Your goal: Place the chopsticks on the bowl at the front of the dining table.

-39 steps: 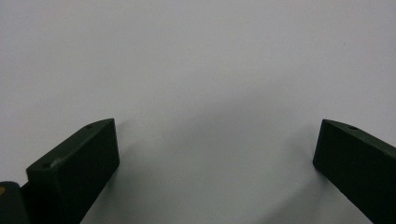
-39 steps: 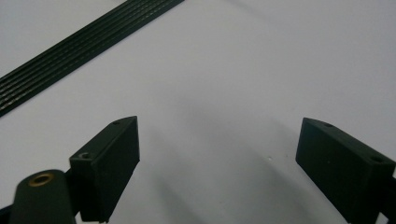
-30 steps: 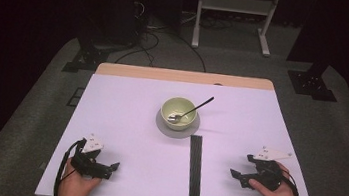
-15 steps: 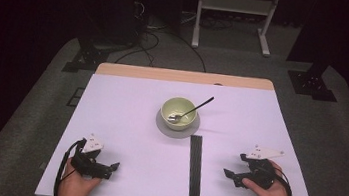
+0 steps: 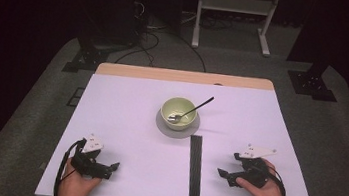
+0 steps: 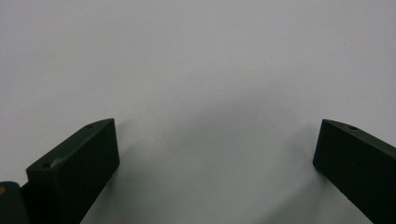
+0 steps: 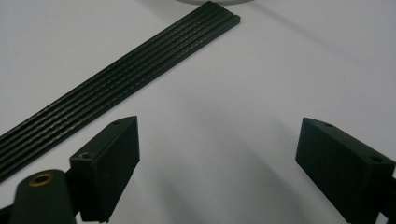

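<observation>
A pale green bowl [image 5: 178, 111] sits on a grey round mat [image 5: 161, 124] near the middle of the white table [image 5: 125, 117]. A metal spoon [image 5: 201, 105] rests in the bowl, its handle leaning out to the right. My left gripper [image 5: 112, 167] lies low at the table's front left, open, with only bare white surface between its jaws [image 6: 215, 154]. My right gripper [image 5: 223, 175] is at the front right, open and empty [image 7: 217, 149], pointing left toward the black strip.
A long black ridged strip [image 5: 194, 170] [image 7: 116, 88] runs from the mat toward the front edge, just left of my right gripper. A wooden edge [image 5: 185, 76] borders the table's far side. Stands and cables lie on the floor beyond.
My right gripper has shifted left, closer to the black strip. The left gripper, bowl and spoon have stayed put.
</observation>
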`<state>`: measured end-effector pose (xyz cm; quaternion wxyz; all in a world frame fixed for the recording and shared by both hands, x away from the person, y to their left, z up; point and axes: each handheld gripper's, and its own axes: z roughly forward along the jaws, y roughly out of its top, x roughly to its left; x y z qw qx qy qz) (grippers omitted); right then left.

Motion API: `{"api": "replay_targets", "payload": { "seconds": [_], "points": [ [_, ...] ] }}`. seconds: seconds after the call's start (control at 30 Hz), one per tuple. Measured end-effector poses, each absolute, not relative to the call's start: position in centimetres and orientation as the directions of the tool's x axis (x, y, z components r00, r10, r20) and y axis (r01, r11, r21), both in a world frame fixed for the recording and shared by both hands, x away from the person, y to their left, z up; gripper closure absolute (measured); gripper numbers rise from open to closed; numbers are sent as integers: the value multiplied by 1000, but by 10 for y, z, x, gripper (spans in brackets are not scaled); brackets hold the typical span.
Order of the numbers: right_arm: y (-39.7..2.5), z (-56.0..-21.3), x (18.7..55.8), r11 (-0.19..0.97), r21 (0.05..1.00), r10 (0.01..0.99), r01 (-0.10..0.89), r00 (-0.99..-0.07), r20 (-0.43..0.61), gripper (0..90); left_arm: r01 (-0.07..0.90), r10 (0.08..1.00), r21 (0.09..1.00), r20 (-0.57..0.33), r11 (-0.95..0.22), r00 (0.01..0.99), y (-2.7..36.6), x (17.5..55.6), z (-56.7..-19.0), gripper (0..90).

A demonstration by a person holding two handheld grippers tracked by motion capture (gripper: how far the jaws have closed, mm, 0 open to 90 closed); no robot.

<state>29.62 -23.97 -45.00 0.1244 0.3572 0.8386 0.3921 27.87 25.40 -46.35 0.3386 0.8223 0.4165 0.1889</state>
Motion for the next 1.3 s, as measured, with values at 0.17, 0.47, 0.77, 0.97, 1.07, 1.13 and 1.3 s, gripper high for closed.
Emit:
{"api": "replay_targets", "payload": {
  "seconds": [0.17, 0.47, 0.77, 0.97, 1.07, 1.13, 1.3],
  "points": [
    [-234, -450, 297, 443, 743, 690, 502, -720, 74, 124, 557, 813, 714, 29, -424, 582, 254, 279, -464, 0],
    [-222, -450, 299, 446, 747, 674, 493, -734, 82, 124, 557, 813, 714, 29, -424, 582, 254, 279, -463, 0],
    [-210, -451, 300, 455, 747, 660, 485, -747, 83, 125, 557, 813, 714, 29, -424, 582, 254, 279, -463, 0],
    [-201, -452, 300, 465, 745, 648, 478, -757, 81, 125, 558, 813, 713, 29, -424, 582, 254, 279, -463, 0],
    [-197, -453, 301, 474, 742, 641, 473, -764, 77, 125, 558, 813, 714, 29, -424, 582, 254, 279, -463, 0],
    [-195, -453, 301, 479, 741, 636, 471, -767, 77, 125, 557, 813, 713, 29, -425, 582, 254, 279, -463, 0],
    [-190, -455, 301, 489, 736, 628, 468, -775, 74, 126, 558, 813, 713, 29, -424, 582, 254, 279, -463, 0]
  ]
}}
